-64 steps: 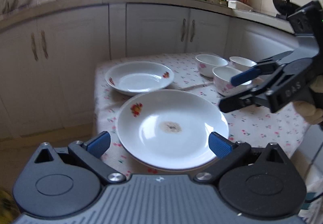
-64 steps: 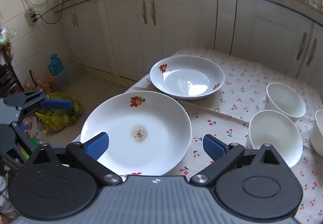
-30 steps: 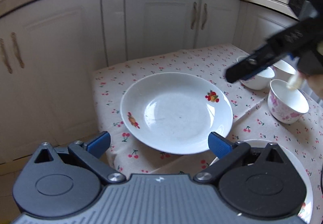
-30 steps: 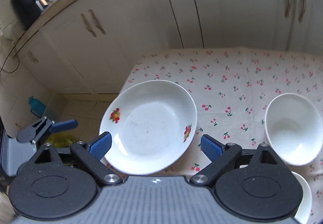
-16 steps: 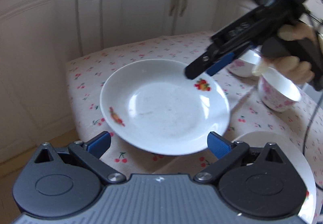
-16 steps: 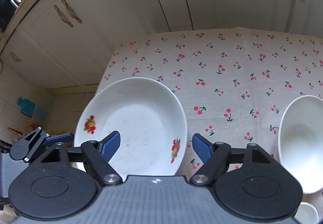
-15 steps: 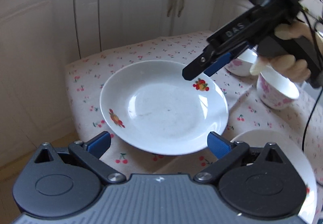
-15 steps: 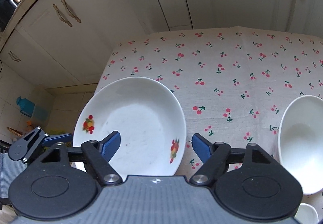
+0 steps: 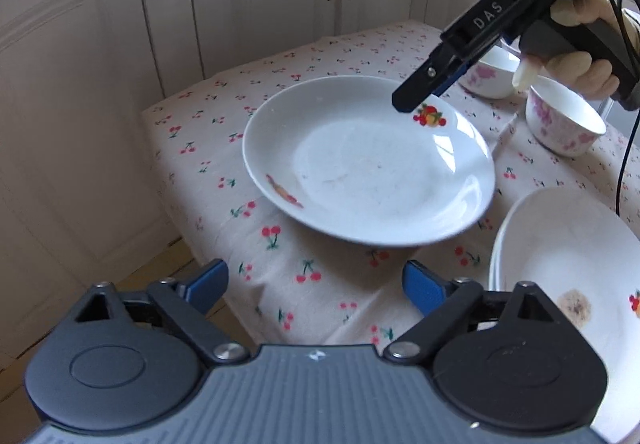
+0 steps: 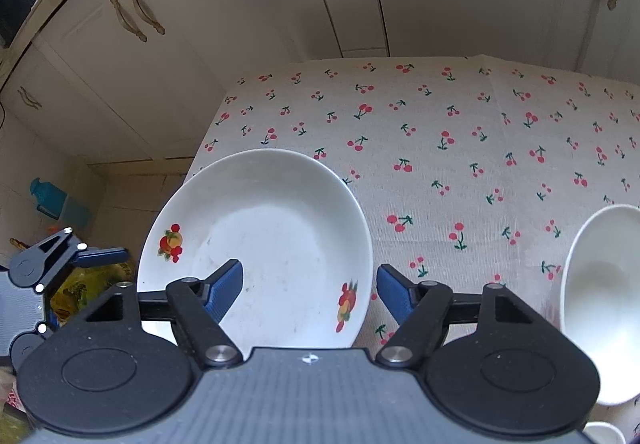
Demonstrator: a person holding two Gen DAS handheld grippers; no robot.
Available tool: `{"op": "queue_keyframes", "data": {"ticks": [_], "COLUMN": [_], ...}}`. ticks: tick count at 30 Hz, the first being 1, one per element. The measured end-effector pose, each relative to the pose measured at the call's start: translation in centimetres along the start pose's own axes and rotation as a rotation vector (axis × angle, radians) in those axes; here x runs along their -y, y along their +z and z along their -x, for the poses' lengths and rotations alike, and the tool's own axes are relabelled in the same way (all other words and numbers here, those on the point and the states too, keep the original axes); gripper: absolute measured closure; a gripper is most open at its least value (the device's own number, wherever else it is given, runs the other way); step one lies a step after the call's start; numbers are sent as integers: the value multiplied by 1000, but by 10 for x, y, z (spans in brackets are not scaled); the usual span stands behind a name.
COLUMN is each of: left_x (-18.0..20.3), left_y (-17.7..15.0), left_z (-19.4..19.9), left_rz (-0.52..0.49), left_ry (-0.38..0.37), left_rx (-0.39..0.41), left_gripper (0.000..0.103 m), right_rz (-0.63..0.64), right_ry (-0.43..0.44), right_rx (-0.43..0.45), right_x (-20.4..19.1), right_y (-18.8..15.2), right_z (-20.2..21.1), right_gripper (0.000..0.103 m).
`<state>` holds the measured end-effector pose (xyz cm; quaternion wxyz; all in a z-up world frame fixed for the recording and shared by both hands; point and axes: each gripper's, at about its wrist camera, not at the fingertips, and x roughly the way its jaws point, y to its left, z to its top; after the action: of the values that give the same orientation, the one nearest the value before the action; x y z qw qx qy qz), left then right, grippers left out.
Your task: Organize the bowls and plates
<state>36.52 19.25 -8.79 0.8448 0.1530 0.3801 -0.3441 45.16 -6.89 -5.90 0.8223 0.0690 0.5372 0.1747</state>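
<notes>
The deep white plate (image 10: pixel 272 244) lies near the table (image 10: pixel 460 147) corner. The right gripper (image 10: pixel 309 286) is closing astride its rim, pads not touching; the left gripper (image 9: pixel 316 286), closing, holds nothing.

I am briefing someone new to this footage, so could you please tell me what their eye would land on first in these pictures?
First, the deep white plate with fruit motifs, on the cherry-print tablecloth near the table's corner. The right gripper reaches over its far rim, its jaws closing astride that rim, while the left gripper waits off the near edge with nothing between its closing jaws. A stained plate lies at right, floral bowls behind.
</notes>
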Motion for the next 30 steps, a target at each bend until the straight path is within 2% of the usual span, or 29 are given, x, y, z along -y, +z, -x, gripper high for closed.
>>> {"op": "queue_keyframes", "data": {"ticks": [9, 20, 30], "left_x": [7, 6, 6], "left_y": [3, 6, 7], "left_z": [-16, -21, -23], "left_rz": [-95, -134, -148], "left_ry": [-85, -172, -187], "left_rx": [34, 60, 68], "left_gripper": [11, 11, 11], "right_rz": [18, 7, -6], "right_ry": [4, 29, 38], "right_rx": [-17, -17, -14], "right_x": [2, 7, 10], "right_y": [5, 9, 14], "right_z": [-11, -17, -24], "right_gripper": [34, 35, 38]}}
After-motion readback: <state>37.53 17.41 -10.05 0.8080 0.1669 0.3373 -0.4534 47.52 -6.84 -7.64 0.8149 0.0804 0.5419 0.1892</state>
